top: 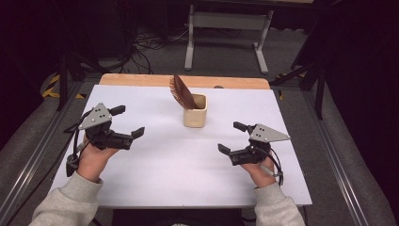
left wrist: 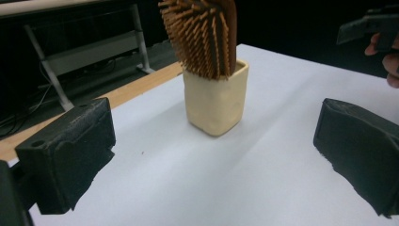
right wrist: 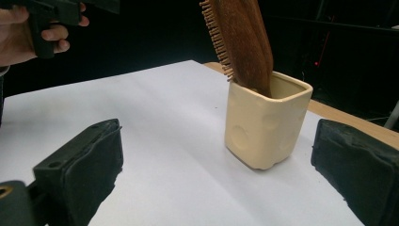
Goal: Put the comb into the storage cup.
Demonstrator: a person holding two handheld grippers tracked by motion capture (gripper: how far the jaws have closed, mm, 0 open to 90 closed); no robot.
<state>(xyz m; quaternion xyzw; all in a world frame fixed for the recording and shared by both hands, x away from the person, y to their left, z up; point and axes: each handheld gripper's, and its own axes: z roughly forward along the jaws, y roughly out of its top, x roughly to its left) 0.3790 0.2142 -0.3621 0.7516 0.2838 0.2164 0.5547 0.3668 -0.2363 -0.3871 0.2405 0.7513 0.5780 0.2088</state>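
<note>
Standing in a cream cup (top: 195, 116) mid-table, a wooden hairbrush (top: 181, 92) leans left.
High view: left gripper (top: 128, 121) and right gripper (top: 232, 137) flank it, jaws spread, empty. Both gripper views: the cup sits between parted jaws.

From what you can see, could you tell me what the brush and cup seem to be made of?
Brush: apparently wood, reddish-brown, with visible grain and matching peg bristles. Cup: probably glazed ceramic, cream, softly glossy with dimpled walls; plastic remains possible.
</note>
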